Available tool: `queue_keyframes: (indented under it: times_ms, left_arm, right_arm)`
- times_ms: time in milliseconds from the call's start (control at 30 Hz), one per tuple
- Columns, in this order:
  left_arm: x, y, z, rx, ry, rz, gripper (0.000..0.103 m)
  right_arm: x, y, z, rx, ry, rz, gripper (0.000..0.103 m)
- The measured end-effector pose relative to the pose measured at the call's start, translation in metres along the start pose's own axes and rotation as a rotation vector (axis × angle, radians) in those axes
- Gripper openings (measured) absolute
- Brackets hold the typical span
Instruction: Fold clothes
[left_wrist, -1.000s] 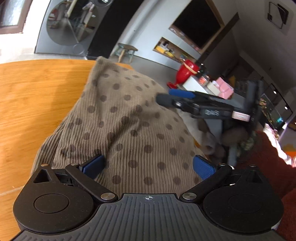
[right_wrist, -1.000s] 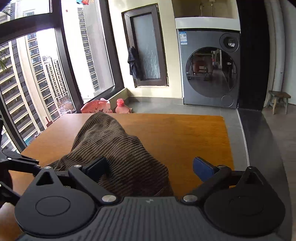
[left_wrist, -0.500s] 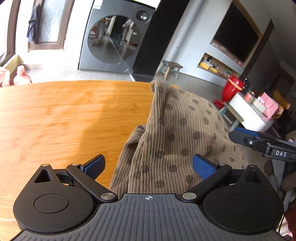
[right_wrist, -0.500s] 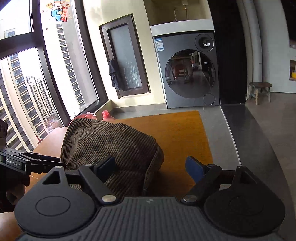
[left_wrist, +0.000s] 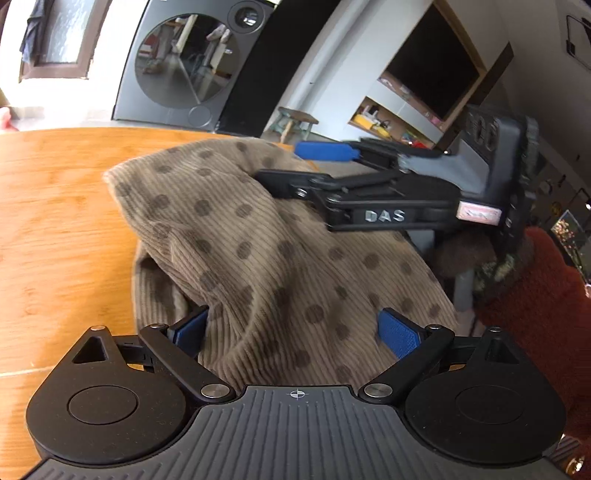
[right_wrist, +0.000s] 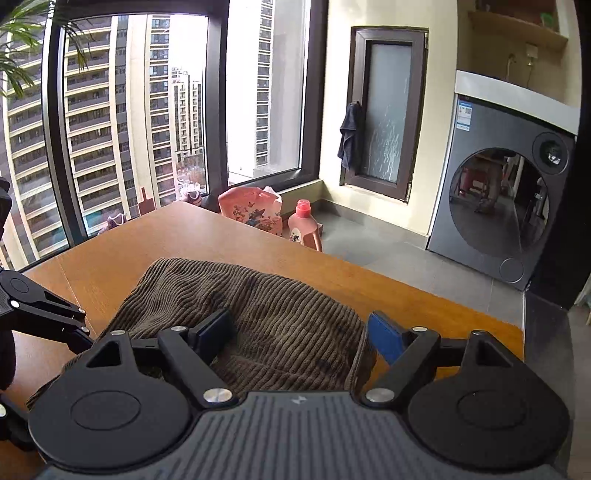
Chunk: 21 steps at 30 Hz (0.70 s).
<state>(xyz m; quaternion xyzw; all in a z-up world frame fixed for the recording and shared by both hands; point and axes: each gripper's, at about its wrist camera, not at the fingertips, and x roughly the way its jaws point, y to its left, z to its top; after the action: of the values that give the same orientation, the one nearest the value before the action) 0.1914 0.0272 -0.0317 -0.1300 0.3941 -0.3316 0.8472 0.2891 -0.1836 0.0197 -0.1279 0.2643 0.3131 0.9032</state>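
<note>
A wooden table stands in a living space, with a washer against the far wall and tall windows along one side. A brown corduroy garment with darker dots is heaped on the table near its edge, rumpled and partly doubled over itself. The left gripper is seen spread wide, its blue pads set on either side of the near part of the garment; the cloth lies between and under the fingers, but it is not pinched, and whether the pads touch it cannot be told. The right gripper is likewise held wide open, with the garment bunched between its fingers and the right pad just at the cloth's folded edge. In the left wrist view the right gripper is shown from the side, reaching in over the far part of the garment, one black finger lying against the cloth and one blue-padded finger above it, the two well apart. That view alone shows the dotted face of the fabric, a television on the wall and a red sleeve. The right wrist view alone shows the windows with towers outside, a pink bottle on the floor, and part of the left gripper at the left margin.
</note>
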Motion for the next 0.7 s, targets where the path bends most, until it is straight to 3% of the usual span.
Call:
queue_keyframes:
  times_ms: [167, 367, 533, 700]
  left_arm:
    - [-0.008, -0.004, -0.011, -0.052, -0.022, -0.173, 0.101]
    - [-0.021, -0.012, -0.010, 0.021, -0.098, 0.156, 0.101]
    - [-0.025, -0.005, -0.007, 0.003, -0.095, 0.191, 0.101]
    - [-0.027, 0.003, -0.001, -0.038, -0.085, 0.201, 0.102]
  right_arm:
    - [-0.008, 0.017, 0.018, -0.179, 0.040, -0.028, 0.097]
    - [-0.041, 0.017, 0.000, -0.056, 0.032, -0.212, 0.103]
    - [-0.068, 0.030, -0.023, 0.081, -0.009, -0.222, 0.103]
    - [-0.074, 0.051, -0.043, 0.141, -0.006, -0.150, 0.103]
